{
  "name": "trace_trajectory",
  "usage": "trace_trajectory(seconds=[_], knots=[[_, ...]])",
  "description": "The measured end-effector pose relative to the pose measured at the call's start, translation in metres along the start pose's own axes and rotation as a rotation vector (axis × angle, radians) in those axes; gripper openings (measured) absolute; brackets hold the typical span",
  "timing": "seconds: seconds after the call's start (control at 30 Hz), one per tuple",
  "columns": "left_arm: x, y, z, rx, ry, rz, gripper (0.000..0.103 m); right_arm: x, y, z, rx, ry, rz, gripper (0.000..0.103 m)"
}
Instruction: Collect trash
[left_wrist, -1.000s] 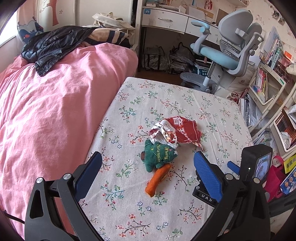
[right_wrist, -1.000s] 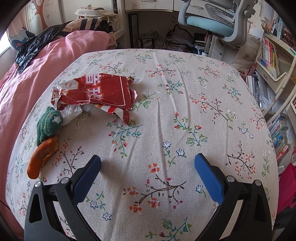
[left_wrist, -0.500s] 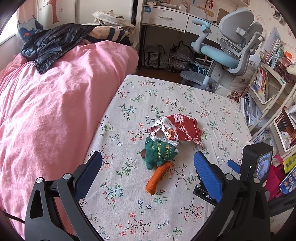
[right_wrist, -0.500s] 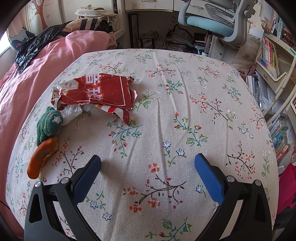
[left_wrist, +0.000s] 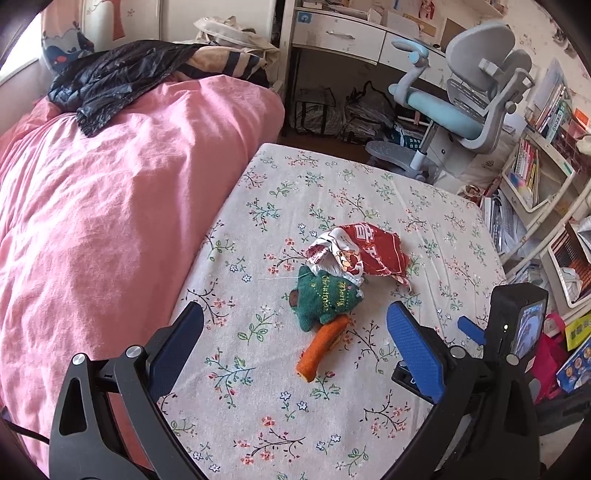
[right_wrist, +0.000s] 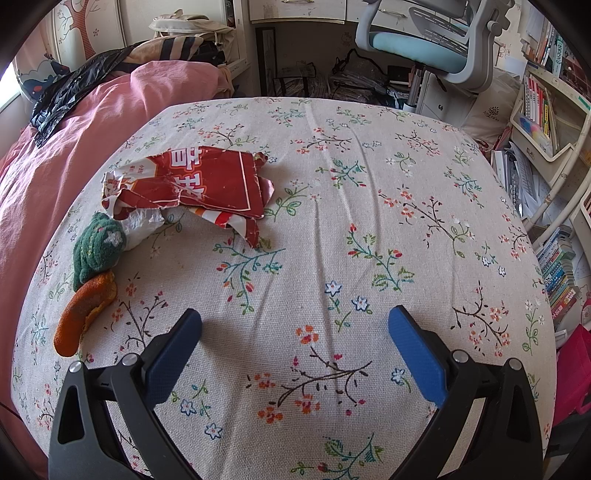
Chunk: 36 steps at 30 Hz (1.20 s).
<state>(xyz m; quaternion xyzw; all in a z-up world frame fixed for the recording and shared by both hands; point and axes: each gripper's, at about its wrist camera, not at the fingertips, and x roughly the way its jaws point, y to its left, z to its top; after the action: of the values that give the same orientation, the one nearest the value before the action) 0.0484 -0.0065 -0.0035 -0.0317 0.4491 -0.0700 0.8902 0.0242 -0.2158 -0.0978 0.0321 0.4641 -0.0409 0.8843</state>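
Observation:
A torn red and white snack wrapper (left_wrist: 364, 251) lies on the floral tablecloth (left_wrist: 332, 398); it also shows in the right wrist view (right_wrist: 207, 184). Against it lies a green Christmas-tree plush (left_wrist: 325, 299) (right_wrist: 98, 247) and an orange peel (left_wrist: 321, 349) (right_wrist: 83, 315). My left gripper (left_wrist: 295, 343) is open and empty, above the table with the peel between its fingers in view. My right gripper (right_wrist: 295, 343) is open and empty, low over the cloth, to the right of the trash. A black plastic bag (left_wrist: 118, 79) lies on the pink bed.
A pink duvet (left_wrist: 103, 206) borders the table's left side. A grey and blue desk chair (left_wrist: 465, 107) and a white desk (left_wrist: 351, 37) stand behind. Bookshelves (left_wrist: 535, 173) and stacked books (right_wrist: 557, 273) crowd the right. The right gripper's body (left_wrist: 517, 332) shows in the left wrist view.
The left gripper has drawn back and tilted slightly, so the trash sits a little lower in its view. The right gripper has not moved.

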Motion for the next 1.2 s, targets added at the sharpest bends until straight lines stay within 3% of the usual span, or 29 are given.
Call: trace_trajectory(seconds=[0.23,0.57,1.2], knots=[[-0.002,-0.02,-0.005,0.083,-0.011,-0.009,0.096,0.0,0.0,0.0,0.0,0.0,0.0,0.096],[-0.008,-0.003,0.001,0.006,-0.015,-0.074,0.096,0.0,0.0,0.0,0.0,0.0,0.0,0.096],[-0.01,-0.006,0.0,0.009,-0.024,-0.067,0.096,0.0,0.0,0.0,0.0,0.0,0.0,0.096]])
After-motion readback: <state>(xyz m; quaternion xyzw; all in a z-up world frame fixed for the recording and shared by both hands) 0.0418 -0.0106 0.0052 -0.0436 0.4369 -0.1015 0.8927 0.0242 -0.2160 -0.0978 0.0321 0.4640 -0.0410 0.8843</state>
